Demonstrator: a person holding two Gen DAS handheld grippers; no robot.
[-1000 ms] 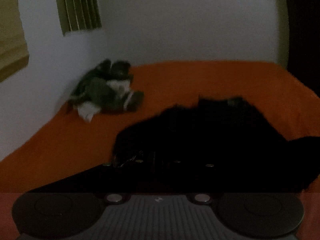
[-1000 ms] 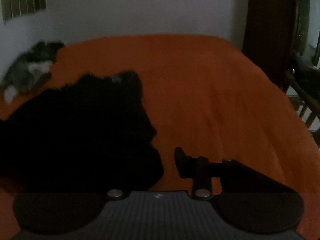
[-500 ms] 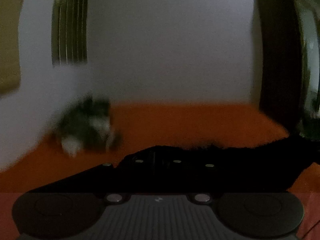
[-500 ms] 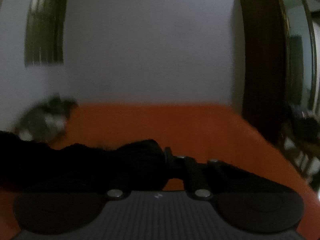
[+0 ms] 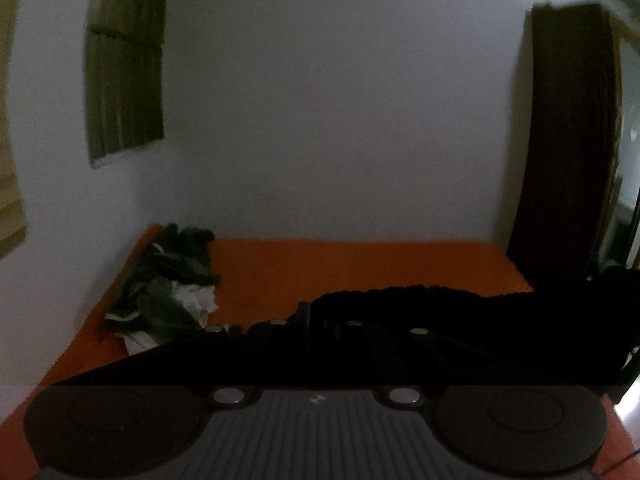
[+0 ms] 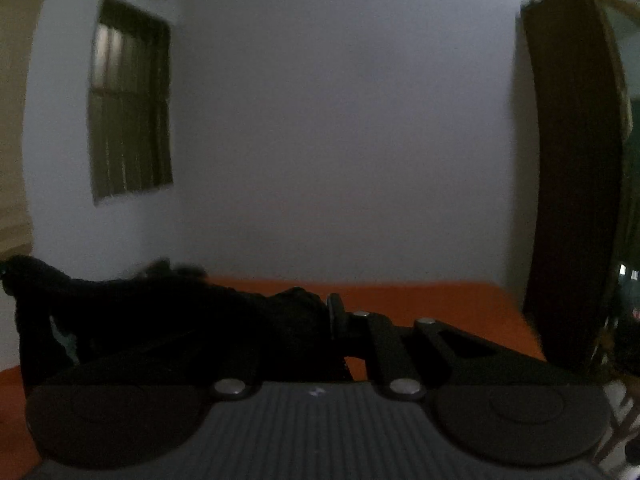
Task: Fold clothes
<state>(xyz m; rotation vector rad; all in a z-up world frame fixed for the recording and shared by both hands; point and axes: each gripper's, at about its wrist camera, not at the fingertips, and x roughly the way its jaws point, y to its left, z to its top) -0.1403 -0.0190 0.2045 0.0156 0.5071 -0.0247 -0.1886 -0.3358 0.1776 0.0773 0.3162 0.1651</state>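
Left wrist view: the left gripper (image 5: 308, 320) is being shown with its fingers drawn together on the black, soft, fuzzy garment (image 5: 420, 308), which is being held up off the orange bed cover (image 5: 360, 264) and is being stretched rightwards towards the frame edge. A crumpled pile of dark green and white clothes (image 5: 168, 292) is being seen lying on the far left part of the bed, close to the pale wall (image 5: 340, 120). A dim shuttered window (image 5: 124, 72) is being shown on the wall at the left, and a tall dark wooden wardrobe (image 5: 568, 140) is being seen at the right.

From the right wrist view, the right gripper (image 6: 328, 320) is being shown closed on the same black garment (image 6: 160, 312), with the fabric being bunched against the right finger (image 6: 334, 312) and being trailed leftwards above the orange cover (image 6: 420, 300). The left finger is being hidden by the cloth. Both views are being rendered dark and slightly blurred.
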